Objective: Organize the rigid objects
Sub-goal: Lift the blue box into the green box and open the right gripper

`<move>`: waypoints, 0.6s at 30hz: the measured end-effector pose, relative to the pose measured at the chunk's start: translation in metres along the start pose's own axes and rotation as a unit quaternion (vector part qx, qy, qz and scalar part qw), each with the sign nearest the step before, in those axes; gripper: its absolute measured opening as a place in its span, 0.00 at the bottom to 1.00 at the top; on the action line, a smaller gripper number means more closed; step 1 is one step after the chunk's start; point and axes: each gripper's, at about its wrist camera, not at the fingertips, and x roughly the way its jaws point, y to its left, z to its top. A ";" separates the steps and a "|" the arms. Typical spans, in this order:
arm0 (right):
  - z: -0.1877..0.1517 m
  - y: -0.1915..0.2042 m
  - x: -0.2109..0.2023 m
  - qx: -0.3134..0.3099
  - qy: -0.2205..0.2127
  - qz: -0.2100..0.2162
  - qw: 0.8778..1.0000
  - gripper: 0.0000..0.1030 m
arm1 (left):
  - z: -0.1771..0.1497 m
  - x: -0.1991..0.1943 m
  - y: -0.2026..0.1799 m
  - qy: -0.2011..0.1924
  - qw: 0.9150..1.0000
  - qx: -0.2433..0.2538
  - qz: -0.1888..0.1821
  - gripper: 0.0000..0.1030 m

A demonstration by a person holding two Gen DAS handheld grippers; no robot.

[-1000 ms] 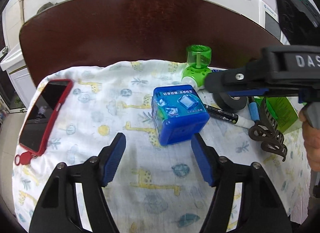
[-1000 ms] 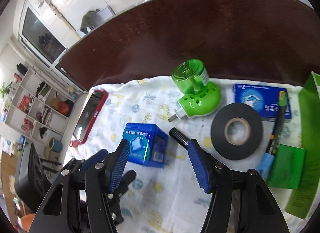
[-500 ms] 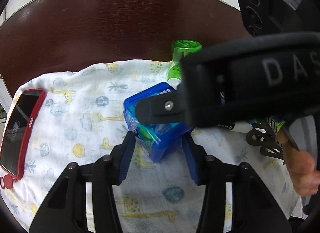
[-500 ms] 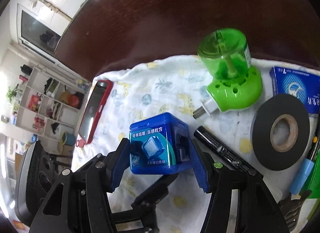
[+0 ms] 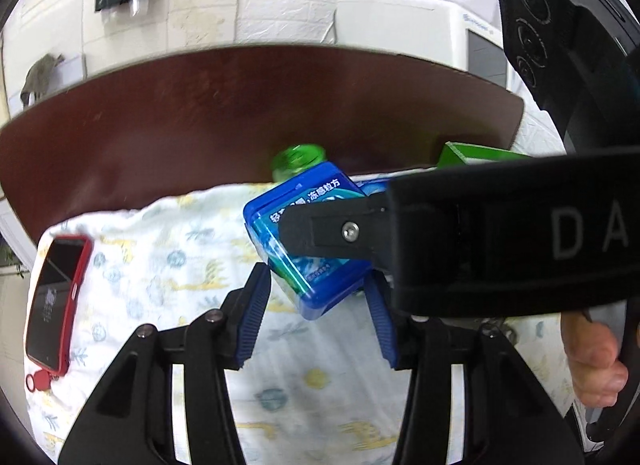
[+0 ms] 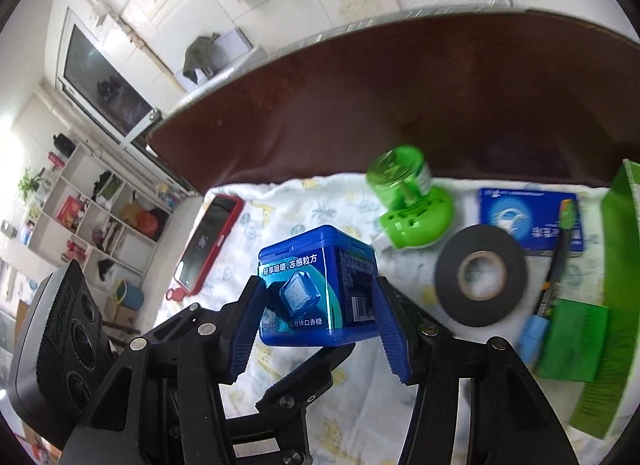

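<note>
Two grippers are being seen at one blue gum box (image 6: 316, 285), which is being held tilted and clear of the printed cloth (image 6: 288, 201). The right gripper (image 6: 316, 317) is being clamped on the box's side faces; its jaws have just been closing. The left gripper (image 5: 316, 305) is being pressed against the box's lower corners, its jaws having narrowed earlier in the second, with the right gripper's finger crossing in front. A red-cased phone (image 5: 56, 297) is being left flat near the cloth's left edge. A green plug-in device (image 6: 408, 201), a tape roll (image 6: 480, 273), a flat blue packet (image 6: 528, 221) and a pen (image 6: 556, 265) are being left toward the cloth's far right. A thumb (image 5: 592, 361) is being seen at the right border.
</note>
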 end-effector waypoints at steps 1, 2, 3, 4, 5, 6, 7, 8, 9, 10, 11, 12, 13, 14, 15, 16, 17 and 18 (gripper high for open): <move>-0.001 -0.004 -0.010 0.003 -0.009 0.000 1.000 0.54 | 0.005 -0.002 -0.008 -0.004 1.000 0.006 -0.003 0.45; -0.001 -0.008 -0.019 0.005 -0.018 -0.001 1.000 0.54 | 0.009 -0.003 -0.016 -0.007 1.000 0.013 -0.005 0.45; -0.002 -0.013 -0.031 0.008 -0.028 -0.003 1.000 0.54 | 0.014 -0.004 -0.025 -0.011 1.000 0.022 -0.008 0.45; -0.003 -0.017 -0.039 0.012 -0.036 -0.004 0.999 0.55 | 0.018 -0.005 -0.033 -0.014 0.999 0.030 -0.011 0.45; -0.004 -0.024 -0.050 0.017 -0.046 -0.006 0.999 0.55 | 0.023 -0.005 -0.044 -0.017 0.999 0.040 -0.016 0.45; -0.005 -0.029 -0.059 0.021 -0.054 -0.007 0.998 0.55 | 0.027 -0.004 -0.051 -0.018 0.999 0.048 -0.019 0.45; -0.007 -0.036 -0.069 0.026 -0.063 -0.010 0.998 0.54 | 0.031 -0.003 -0.061 -0.019 0.998 0.056 -0.023 0.45; -0.009 -0.045 -0.080 0.033 -0.072 -0.011 0.997 0.55 | 0.035 -0.002 -0.070 -0.020 0.997 0.065 -0.027 0.45; -0.010 -0.054 -0.090 0.040 -0.080 -0.013 0.996 0.55 | 0.040 0.001 -0.083 -0.022 0.996 0.075 -0.033 0.45; -0.012 -0.063 -0.100 0.046 -0.088 -0.016 0.995 0.55 | 0.043 0.003 -0.094 -0.022 0.996 0.083 -0.038 0.45; -0.014 -0.072 -0.108 0.053 -0.097 -0.019 0.994 0.55 | 0.048 0.007 -0.106 -0.022 0.995 0.091 -0.046 0.45; -0.015 -0.082 -0.118 0.061 -0.105 -0.024 0.992 0.55 | 0.052 0.011 -0.114 -0.021 0.994 0.097 -0.052 0.45; -0.016 -0.093 -0.127 0.069 -0.112 -0.028 0.991 0.55 | 0.055 0.014 -0.124 -0.020 0.993 0.103 -0.058 0.45; -0.017 -0.102 -0.134 0.076 -0.118 -0.032 0.990 0.55 | 0.059 0.019 -0.134 -0.018 0.992 0.111 -0.064 0.45; -0.018 -0.113 -0.142 0.084 -0.124 -0.036 0.988 0.55 | 0.062 0.024 -0.143 -0.017 0.991 0.118 -0.069 0.45; -0.019 -0.122 -0.149 0.092 -0.128 -0.040 0.987 0.55 | 0.064 0.028 -0.152 -0.015 0.989 0.124 -0.073 0.45; -0.021 -0.133 -0.156 0.101 -0.133 -0.043 0.985 0.55 | 0.065 0.031 -0.165 -0.013 0.988 0.132 -0.078 0.45; -0.023 -0.145 -0.162 0.110 -0.137 -0.046 0.983 0.55 | 0.067 0.037 -0.175 -0.009 0.987 0.139 -0.083 0.45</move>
